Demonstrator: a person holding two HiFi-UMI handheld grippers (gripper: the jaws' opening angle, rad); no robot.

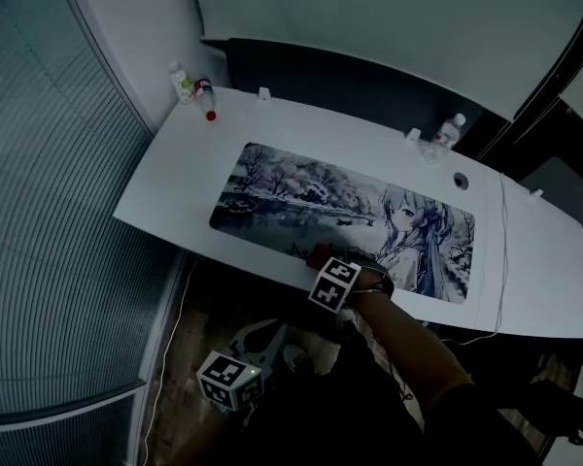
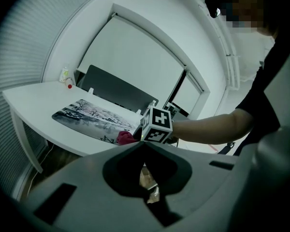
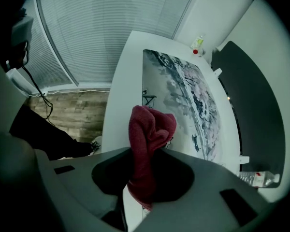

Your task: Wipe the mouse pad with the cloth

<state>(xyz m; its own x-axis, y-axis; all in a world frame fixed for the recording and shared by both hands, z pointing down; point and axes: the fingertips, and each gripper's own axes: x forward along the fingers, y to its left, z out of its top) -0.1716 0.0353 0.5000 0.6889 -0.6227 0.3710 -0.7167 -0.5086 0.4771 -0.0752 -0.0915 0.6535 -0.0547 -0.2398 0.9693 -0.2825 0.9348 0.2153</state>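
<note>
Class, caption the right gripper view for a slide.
Right hand-held gripper shut on a bunched dark-red cloth at the edge of a landscape-printed mouse pad on a white table.

No legible text, dark lettering on mouse pad (image 1: pixel 340 216) near edge unreadable, labels on bottles (image 1: pixel 185 85) too small

mouse pad (image 1: pixel 301 202) on desk (image 1: pixel 175 183) | cloth (image 1: pixel 317 258) on pad's near edge

Overhead and gripper views seemingly share mouse pad (image 1: pixel 301 202).
</note>
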